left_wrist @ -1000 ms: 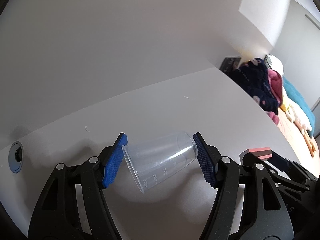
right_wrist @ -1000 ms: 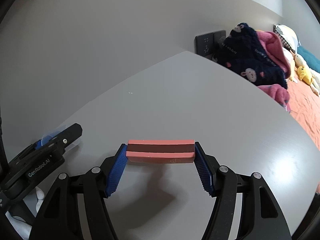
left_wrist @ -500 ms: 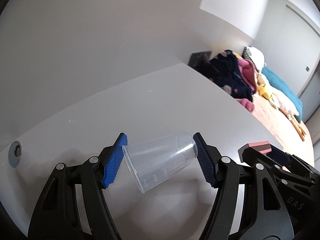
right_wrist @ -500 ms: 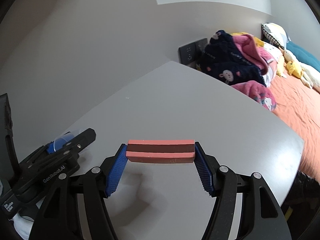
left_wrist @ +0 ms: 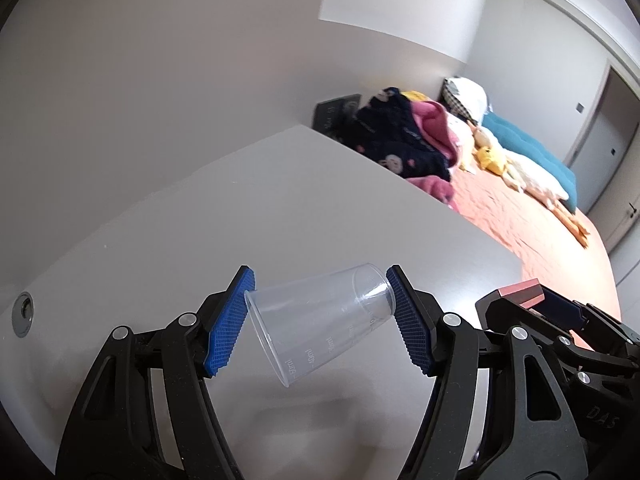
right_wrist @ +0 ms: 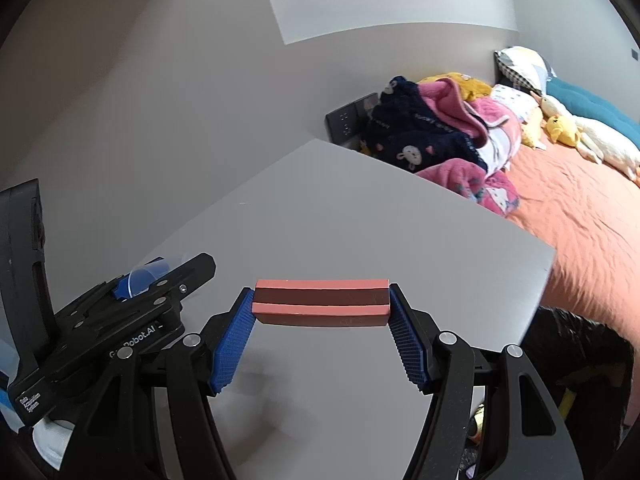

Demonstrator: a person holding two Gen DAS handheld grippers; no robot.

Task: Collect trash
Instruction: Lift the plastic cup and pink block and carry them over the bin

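1. Left gripper (left_wrist: 320, 316) pinches the cup (left_wrist: 320, 326) rim-to-base above the table (left_wrist: 280, 200): light, thin, crushable.
2. Right gripper (right_wrist: 321, 320) clamps the block (right_wrist: 321, 302) endwise: stiff, secure.

Black plastic left gripper (left_wrist: 320, 312) and right gripper (right_wrist: 321, 322), blue ridged pads, silver screws, white lettering.

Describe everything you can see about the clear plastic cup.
The clear plastic cup is a small, transparent measuring cup with printed millilitre marks on its wall. It looks empty. It lies tilted, rim toward the lower left, base toward the right, clamped between the left tongs' blue ribbed pads, above the grey table.
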